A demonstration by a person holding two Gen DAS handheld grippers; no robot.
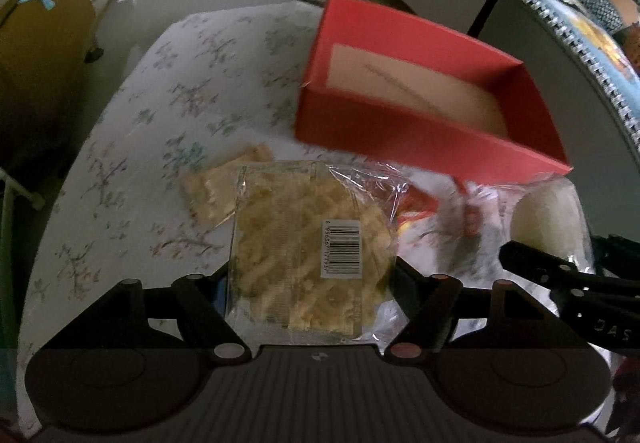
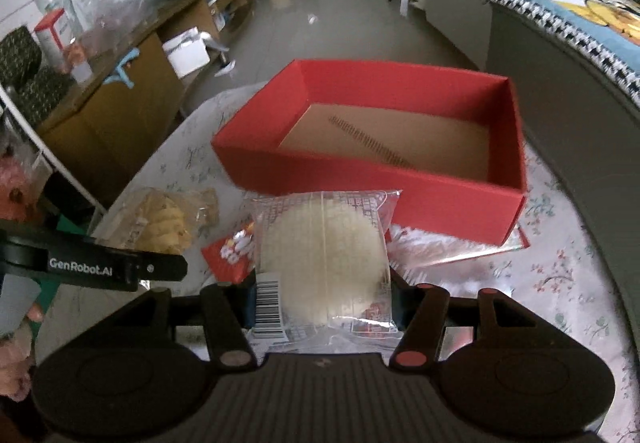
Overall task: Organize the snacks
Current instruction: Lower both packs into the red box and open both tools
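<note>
Red box (image 2: 372,183): matt card, bare brown cardboard floor. Twisted-snack packet (image 1: 308,243) and rice-cake packet (image 2: 324,263): clear, glossy, crinkled plastic film. Floral tablecloth (image 1: 160,131): smooth, faintly shiny.

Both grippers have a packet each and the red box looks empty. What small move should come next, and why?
Probably carry one packet forward over the box and let go. The left gripper is shut on the twists packet, the right gripper on the round cake packet; the open box lies just beyond them, only bare cardboard showing inside.
</note>
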